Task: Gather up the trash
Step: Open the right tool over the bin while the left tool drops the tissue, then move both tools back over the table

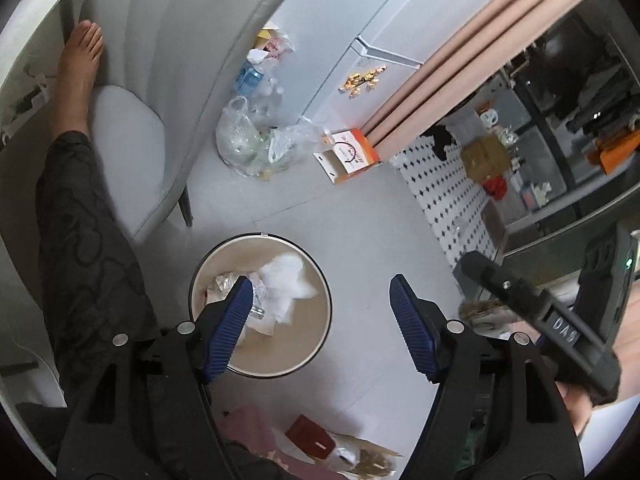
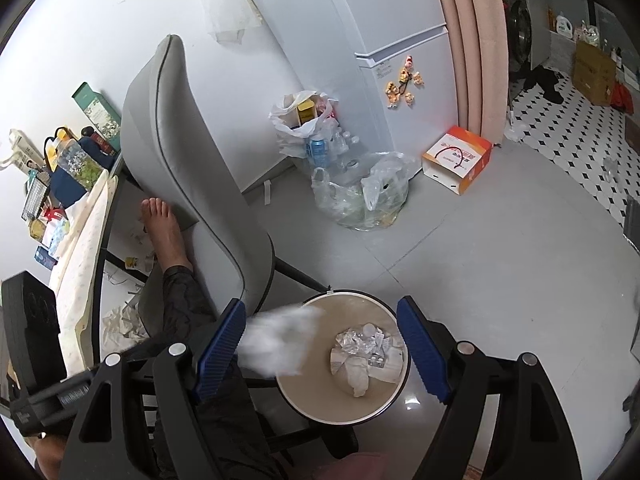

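Observation:
A round bin [image 1: 320, 332] with a beige inside stands on the grey floor, with crumpled white tissue [image 1: 286, 286] and foil scraps in it. My left gripper [image 1: 322, 320] is open and empty above the bin's right rim. In the right wrist view the bin [image 2: 296, 396] holds foil wrappers and paper [image 2: 366, 350]. My right gripper [image 2: 320, 350] is open above the bin. A blurred white tissue [image 2: 280, 340] is in mid-air by its left finger, over the bin's left rim, touching neither pad.
A grey chair [image 2: 192, 168] stands left of the bin, with a person's bare foot [image 2: 164, 228] on its seat. Clear plastic bags of bottles [image 2: 360, 196] and an orange-white box [image 2: 458, 158] sit by the white fridge [image 2: 360, 20]. A cluttered table [image 2: 76, 208] is far left.

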Available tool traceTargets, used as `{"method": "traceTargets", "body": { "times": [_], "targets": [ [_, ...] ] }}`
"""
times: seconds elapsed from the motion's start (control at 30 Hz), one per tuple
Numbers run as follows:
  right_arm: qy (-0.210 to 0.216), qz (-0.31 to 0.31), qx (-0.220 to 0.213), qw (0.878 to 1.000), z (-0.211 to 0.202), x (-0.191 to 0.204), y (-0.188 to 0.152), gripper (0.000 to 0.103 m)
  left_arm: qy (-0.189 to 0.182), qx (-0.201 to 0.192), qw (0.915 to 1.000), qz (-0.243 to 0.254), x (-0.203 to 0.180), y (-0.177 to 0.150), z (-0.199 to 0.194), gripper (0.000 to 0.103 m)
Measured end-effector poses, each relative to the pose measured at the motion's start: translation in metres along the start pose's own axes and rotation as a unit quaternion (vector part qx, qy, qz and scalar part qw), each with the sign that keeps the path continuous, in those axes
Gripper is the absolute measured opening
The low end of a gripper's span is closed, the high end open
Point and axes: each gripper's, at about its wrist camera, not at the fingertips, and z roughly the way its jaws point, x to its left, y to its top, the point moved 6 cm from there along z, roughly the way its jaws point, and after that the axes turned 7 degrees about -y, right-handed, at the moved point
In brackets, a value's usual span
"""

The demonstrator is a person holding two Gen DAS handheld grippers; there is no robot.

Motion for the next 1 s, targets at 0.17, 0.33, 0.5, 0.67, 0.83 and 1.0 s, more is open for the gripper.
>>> {"method": "traceTargets", "body": {
  "times": [0.17,0.33,0.5,0.67,0.83,1.0],
  "targets": [
    [0.01,-0.007,-0.004,1.0,-0.006,0.016,0.0,0.076,0.004,-0.04,0.9991,-0.009,0.005,0.009,-0.034,0.083],
    [0.029,-0.021,-0.009,0.999,-0.014,0.04,0.0,0.078,0.013,-0.08,0.9966,-0.013,0.006,0.015,-0.077,0.092],
    [0.053,-0.04,-0.023,0.998,-0.027,0.073,0.001,0.09,0.022,-0.125,0.9917,-0.017,0.008,0.018,-0.121,0.097],
    [0.072,-0.064,-0.043,0.994,-0.043,0.112,-0.003,0.096,0.048,-0.18,0.9825,-0.012,0.019,0.017,-0.169,0.097],
    [0.084,-0.084,-0.06,0.991,-0.058,0.152,-0.009,0.096,0.083,-0.267,0.96,-0.017,0.038,0.014,-0.225,0.097],
    [0.096,-0.108,-0.07,0.987,-0.066,0.192,-0.018,0.096,0.101,-0.311,0.9449,-0.023,0.062,0.009,-0.267,0.097]
  ]
}}
